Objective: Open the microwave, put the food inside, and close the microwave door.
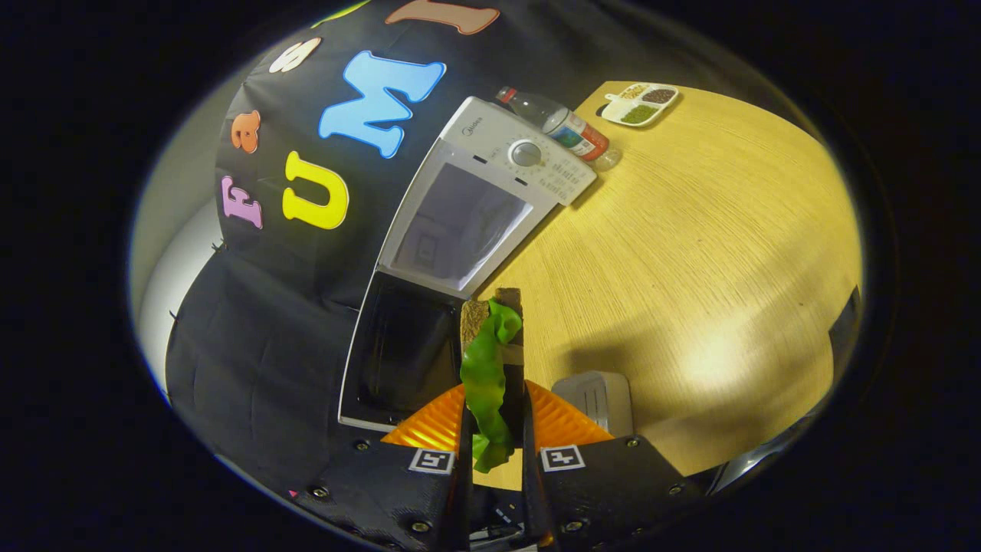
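My gripper (pixel 493 308) is shut on the food (pixel 486 377), a sandwich-like piece with brown bread and a long green lettuce leaf that hangs between the fingers. Just beyond the fingertips stands the white microwave (pixel 490 134) on the wooden table (pixel 690 253). Its door (pixel 402 354), with a dark glass pane, is swung open beside the left finger. The lit cavity (pixel 460 222) is bare and lies ahead of the food. The control panel with a round dial (pixel 526 153) sits at the microwave's far end.
A plastic bottle (pixel 571 128) lies against the microwave past the control panel. A white divided dish (pixel 641 103) with grains rests at the table's far corner. A small grey box (pixel 598 399) sits on the table close to the right finger.
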{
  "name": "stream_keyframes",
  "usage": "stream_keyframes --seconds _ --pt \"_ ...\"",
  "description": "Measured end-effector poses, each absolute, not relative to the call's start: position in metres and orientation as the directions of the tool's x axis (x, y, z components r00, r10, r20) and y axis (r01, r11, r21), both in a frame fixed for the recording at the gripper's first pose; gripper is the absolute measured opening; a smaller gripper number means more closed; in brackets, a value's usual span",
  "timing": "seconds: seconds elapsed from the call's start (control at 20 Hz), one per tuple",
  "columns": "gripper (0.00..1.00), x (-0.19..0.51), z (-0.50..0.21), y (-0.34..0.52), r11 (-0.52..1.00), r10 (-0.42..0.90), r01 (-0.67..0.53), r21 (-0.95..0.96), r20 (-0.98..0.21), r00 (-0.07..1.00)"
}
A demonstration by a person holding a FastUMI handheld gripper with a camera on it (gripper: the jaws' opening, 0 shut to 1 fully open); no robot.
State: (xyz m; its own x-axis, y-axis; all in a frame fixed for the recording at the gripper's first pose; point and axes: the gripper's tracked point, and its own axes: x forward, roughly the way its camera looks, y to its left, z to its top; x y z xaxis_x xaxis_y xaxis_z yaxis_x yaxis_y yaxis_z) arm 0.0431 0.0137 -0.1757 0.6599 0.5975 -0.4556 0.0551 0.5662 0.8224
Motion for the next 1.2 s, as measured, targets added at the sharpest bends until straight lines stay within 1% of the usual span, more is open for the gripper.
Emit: stream_keyframes --seconds 0.45,0.65,0.75,0.9,1.05,1.2 --pt "0.26 0.139 -0.16 0.06 0.511 0.578 0.03 0.859 -0.369 0.727" --pt "0.26 0.184 -0.164 0.076 0.5 0.542 0.037 0.865 -0.346 0.766" --pt "0.26 0.203 -0.162 0.085 0.49 0.53 0.018 0.872 -0.314 0.788" --pt "0.26 0.229 -0.17 0.097 0.494 0.509 0.015 0.869 -0.303 0.806" --pt "0.26 0.26 -0.173 0.102 0.506 0.46 0.0 0.862 -0.271 0.845" --pt "0.26 0.29 -0.179 0.112 0.499 0.45 -0.004 0.867 -0.255 0.856"
